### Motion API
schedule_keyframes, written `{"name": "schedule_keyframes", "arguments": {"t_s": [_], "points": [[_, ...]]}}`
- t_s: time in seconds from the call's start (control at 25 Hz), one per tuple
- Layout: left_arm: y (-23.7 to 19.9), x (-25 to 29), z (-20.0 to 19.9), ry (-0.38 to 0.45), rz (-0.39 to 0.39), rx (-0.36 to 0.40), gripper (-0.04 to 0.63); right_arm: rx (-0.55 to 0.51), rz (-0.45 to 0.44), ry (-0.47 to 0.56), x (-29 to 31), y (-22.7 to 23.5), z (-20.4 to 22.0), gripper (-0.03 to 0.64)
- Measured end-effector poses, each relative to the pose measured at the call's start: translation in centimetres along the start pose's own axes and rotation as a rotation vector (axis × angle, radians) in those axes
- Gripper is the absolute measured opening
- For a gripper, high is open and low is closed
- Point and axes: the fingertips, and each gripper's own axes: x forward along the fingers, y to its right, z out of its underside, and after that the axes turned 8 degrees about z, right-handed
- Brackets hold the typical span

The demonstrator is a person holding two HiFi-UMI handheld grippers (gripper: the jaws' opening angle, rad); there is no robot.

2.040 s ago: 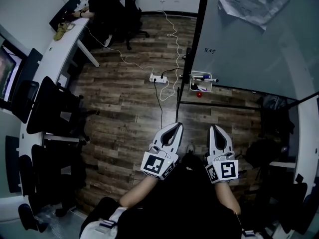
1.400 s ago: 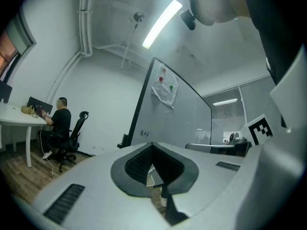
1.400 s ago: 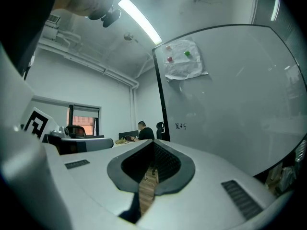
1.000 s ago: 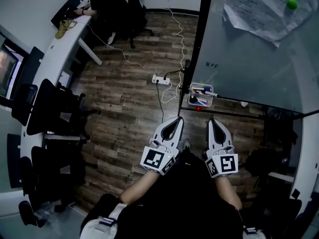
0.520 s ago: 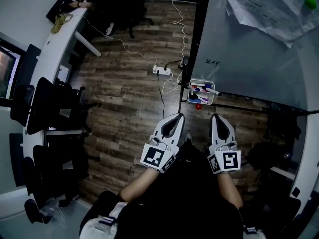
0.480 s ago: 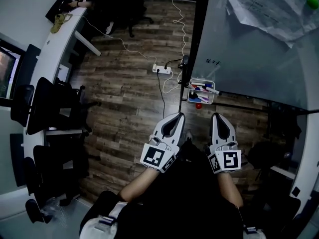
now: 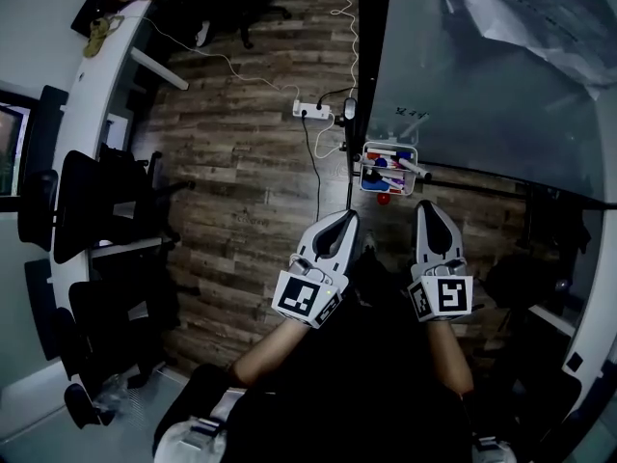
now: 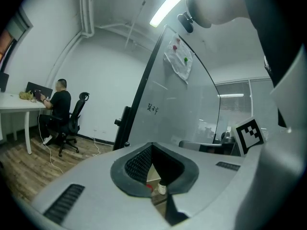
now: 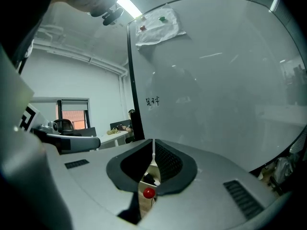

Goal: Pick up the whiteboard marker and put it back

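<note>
A: Big whiteboard ahead. The left gripper and right gripper both have jaws closed and empty. The right pair just loosened a tiny bit.
B: Open those wide first. In the tray on the board lies the marker. Pinch its middle.

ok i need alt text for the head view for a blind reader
Seen from above, a person holds the left tongs and right tongs, both shut and empty, side by side toward a white tray of markers at the lower edge of a whiteboard, over a wooden floor.
</note>
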Motion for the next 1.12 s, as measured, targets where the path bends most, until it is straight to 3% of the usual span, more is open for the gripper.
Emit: {"name": "schedule_keyframes", "arguments": {"t_s": [0.36, 0.68, 1.12], "points": [[-0.4, 1.6, 0.5, -0.015, 0.010, -0.012, 0.008, 0.025, 0.036, -0.052, 1.9, 1.6, 1.4, 0.018], [-0.9, 2.3, 0.9, -0.024, 0.010, -0.018, 0.008, 0.024, 0.063, -0.080, 3.4, 2.7, 2.2, 0.106], [-1.5, 2.9, 1.3, -0.035, 0.011, -0.027, 0.008, 0.031, 0.088, -0.113, 5.0, 3.8, 3.4, 0.133]]}}
